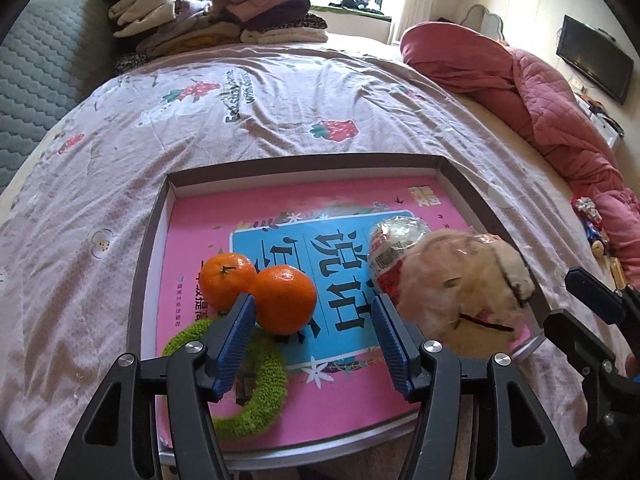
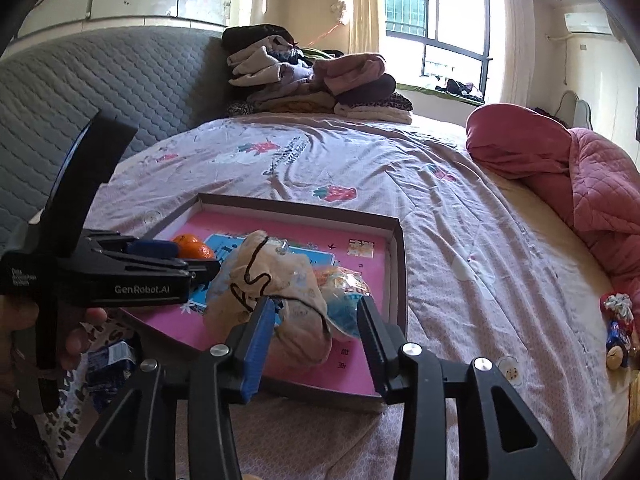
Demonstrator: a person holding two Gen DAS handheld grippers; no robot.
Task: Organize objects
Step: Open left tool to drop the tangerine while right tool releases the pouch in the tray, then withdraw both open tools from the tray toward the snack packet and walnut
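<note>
Hair tie [image 1: 256, 384] half hidden behind left tongs [image 1: 314, 344].

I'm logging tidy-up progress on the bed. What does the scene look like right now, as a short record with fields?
surface: bed sheet
container: shallow box lined with a pink book
in box: two oranges, green ring, cloth pouch, wrapped snack
left gripper: open, holding nothing
right gripper: open, cloth pouch between its fingers
outside box: small toys on the bed's right edge
</note>
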